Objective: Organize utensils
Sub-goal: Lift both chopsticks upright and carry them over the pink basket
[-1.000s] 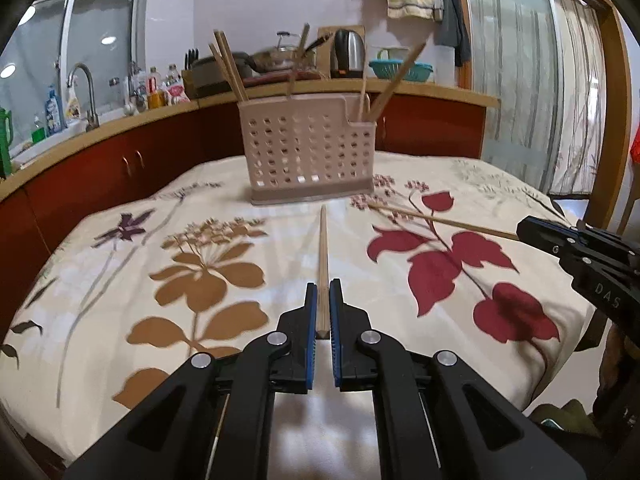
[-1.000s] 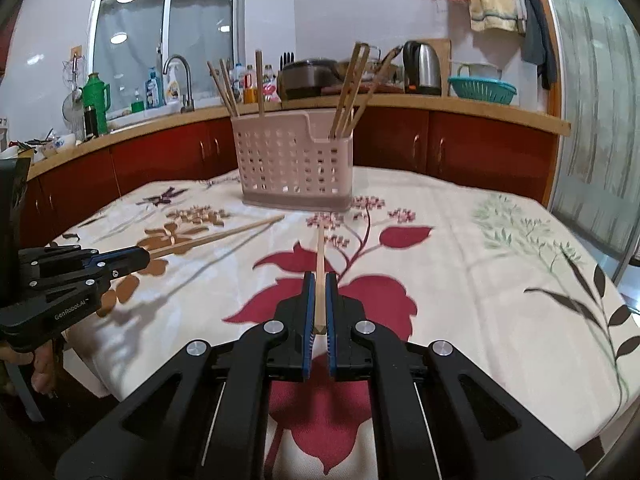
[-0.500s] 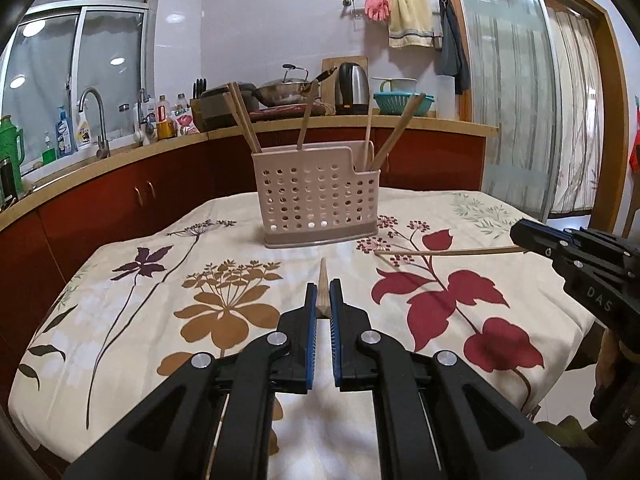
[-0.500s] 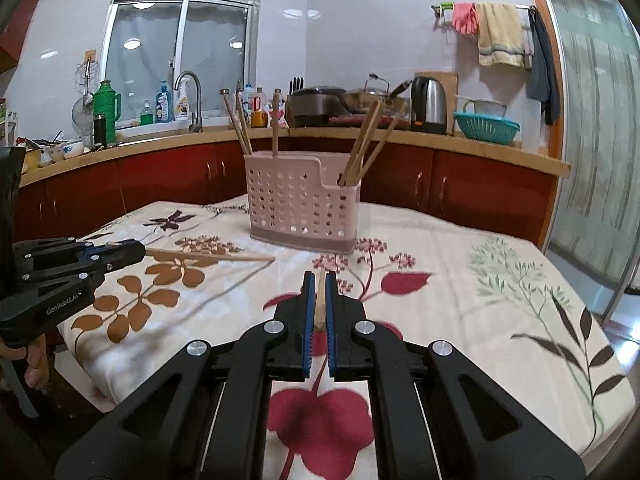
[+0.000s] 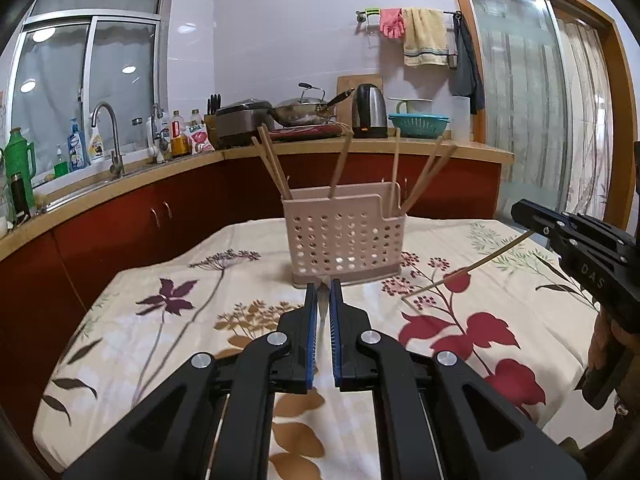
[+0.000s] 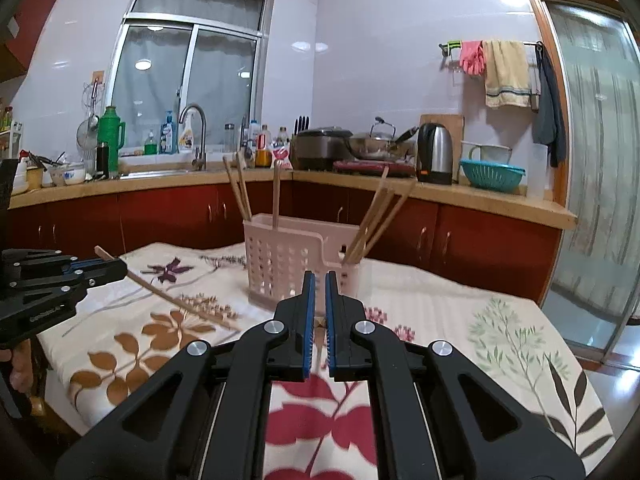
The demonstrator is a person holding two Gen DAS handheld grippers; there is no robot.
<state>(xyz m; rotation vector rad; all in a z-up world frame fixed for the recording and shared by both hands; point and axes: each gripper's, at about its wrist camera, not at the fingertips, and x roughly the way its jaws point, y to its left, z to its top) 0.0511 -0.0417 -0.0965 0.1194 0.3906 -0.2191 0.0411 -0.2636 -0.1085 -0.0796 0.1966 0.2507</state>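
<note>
A pink perforated utensil holder (image 5: 344, 236) stands on the floral tablecloth and holds several wooden chopsticks; it also shows in the right wrist view (image 6: 288, 264). My left gripper (image 5: 324, 292) is shut on a wooden chopstick, seen from the right wrist view (image 6: 176, 300) slanting down toward the cloth. My right gripper (image 6: 319, 284) is shut on another chopstick, seen in the left wrist view (image 5: 464, 274) pointing down and left. Both grippers are raised above the table in front of the holder.
The table's floral cloth (image 5: 192, 320) spans the foreground. Behind it runs a red-cabinet counter (image 6: 480, 236) with a sink tap (image 6: 198, 136), kettle (image 6: 434, 152), wok and bottles. A glass door (image 6: 596, 184) is at the right.
Both grippers have lifted and tilted up with their chopsticks, which pointed flat along the table before and now hang tip-down. The holder looks nearer and lower in both views.
</note>
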